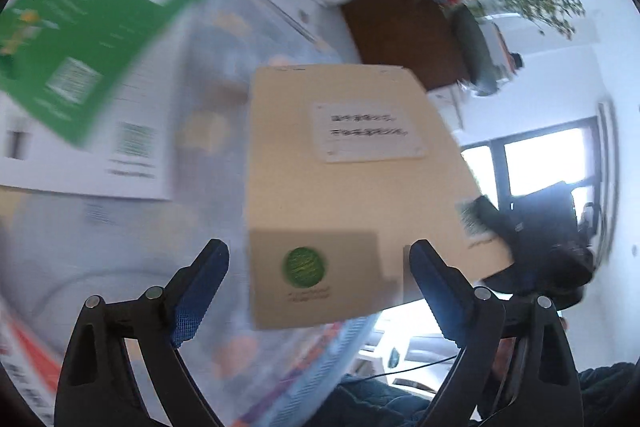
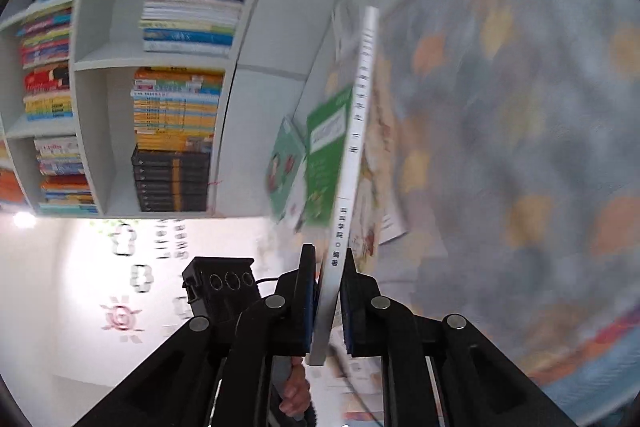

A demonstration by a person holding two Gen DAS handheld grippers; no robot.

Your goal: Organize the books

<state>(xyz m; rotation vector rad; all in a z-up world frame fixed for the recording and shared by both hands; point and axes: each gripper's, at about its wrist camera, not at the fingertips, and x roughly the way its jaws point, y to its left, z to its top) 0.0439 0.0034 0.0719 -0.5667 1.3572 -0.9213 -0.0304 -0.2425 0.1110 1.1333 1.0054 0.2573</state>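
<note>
A tan book (image 1: pixel 340 187) with a white label and a round green logo hangs tilted in the air in the left wrist view. My right gripper (image 1: pixel 520 239) is clamped on its right edge. My left gripper (image 1: pixel 319 244) is open, its blue-padded fingers on either side of the book's near end without touching it. In the right wrist view my right gripper (image 2: pixel 329 251) is shut on a thin book, seen edge-on by its white spine (image 2: pixel 360 115). A green book (image 1: pixel 92 27) lies on a white one (image 1: pixel 132 163) on the patterned tablecloth (image 1: pixel 224 87).
A white bookshelf (image 2: pixel 120 59) packed with stacked books fills the left of the right wrist view. Two green books (image 2: pixel 324 155) lie on the table beside it. A black box (image 2: pixel 220 287) and a person's hand (image 2: pixel 296 395) show low down. Brown furniture (image 1: pixel 400 27) and a plant (image 1: pixel 536 3) stand beyond.
</note>
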